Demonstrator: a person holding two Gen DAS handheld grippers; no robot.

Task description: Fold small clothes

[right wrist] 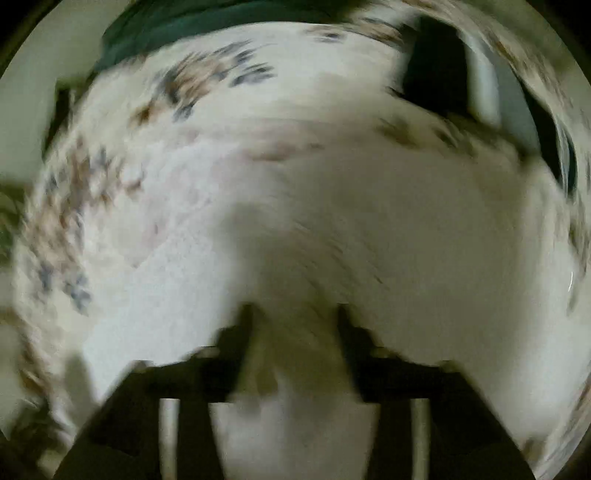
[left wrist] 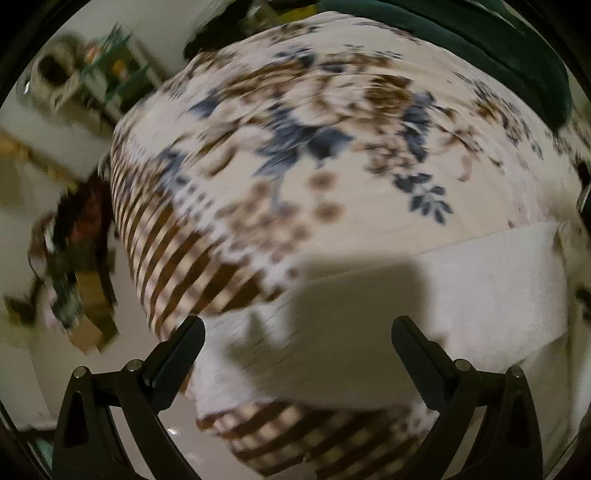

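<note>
1. We had our left gripper (left wrist: 297, 332) spread wide, both black fingers apart and nothing pinched between them.
2. Just ahead of those fingers lay the white garment (left wrist: 424, 295), a pale textured piece spread flat at the near edge of the bed.
3. A dark blocky shadow fell across the middle of that white piece in the left wrist view.
4. Under it we saw the floral bedsheet (left wrist: 295, 147), cream with blue and brown blooms, and a band of brown stripes along its left border.
5. At the far edge sat a dark green cloth (left wrist: 480, 40), lying along the top of the sheet.
6. Off to the left, beyond the bed, a cluttered shelf (left wrist: 114, 70) and some boxes showed, all smeared by blur.
7. Over to our right gripper (right wrist: 295, 317): its fingers stood narrowly apart, with pale fabric of the white garment (right wrist: 406, 240) seeming to bunch between them.
8. That view was heavily blurred, so we could not tell whether the right claw was clenched on the cloth or merely standing over it.
9. The floral bedsheet (right wrist: 207, 74) ringed the white piece there too, with the dark green cloth (right wrist: 177, 26) up top.
</note>
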